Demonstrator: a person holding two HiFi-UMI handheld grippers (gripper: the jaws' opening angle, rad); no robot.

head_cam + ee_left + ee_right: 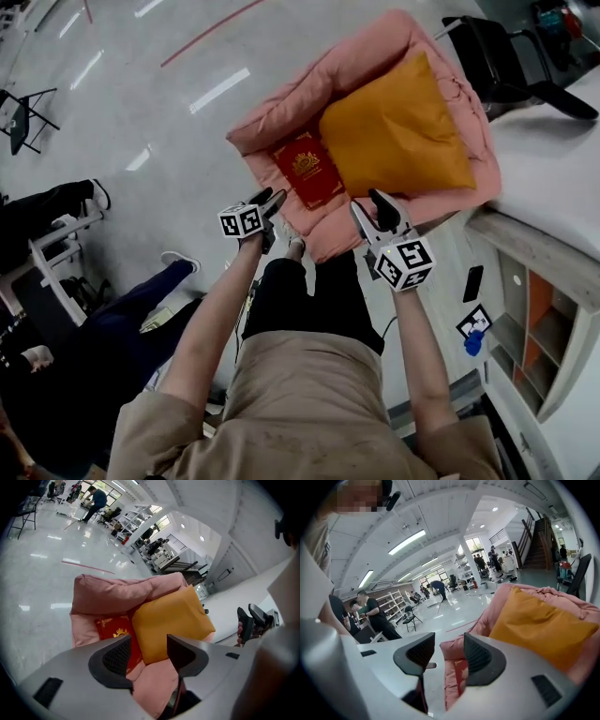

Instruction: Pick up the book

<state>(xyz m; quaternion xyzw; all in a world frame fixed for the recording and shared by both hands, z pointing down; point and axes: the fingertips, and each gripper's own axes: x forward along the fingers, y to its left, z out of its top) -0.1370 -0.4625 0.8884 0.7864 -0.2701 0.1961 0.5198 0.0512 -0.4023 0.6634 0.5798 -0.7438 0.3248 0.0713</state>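
**Book not yet reached; both hand-held grippers open and empty**

Head view: the book [307, 169] is seen flat on the pink cushion [281, 112], just ahead of the left hand-held gripper [267, 202], its far edge against the orange pillow [394, 131].
Left gripper view: with the jaws apart around nothing, the book could be pressed into the padding, or the pillow pinched instead.
Right gripper view: the right hand-held gripper [449, 646] is likewise spread and empty, with the pillow ahead to its right.

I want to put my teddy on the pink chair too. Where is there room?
The orange cushion fills the right of the pink chair, and the red book lies right beside it, so that's crowded. Bare pink shows only in a strip in front of the book. The grey floor left of the chair is bare.
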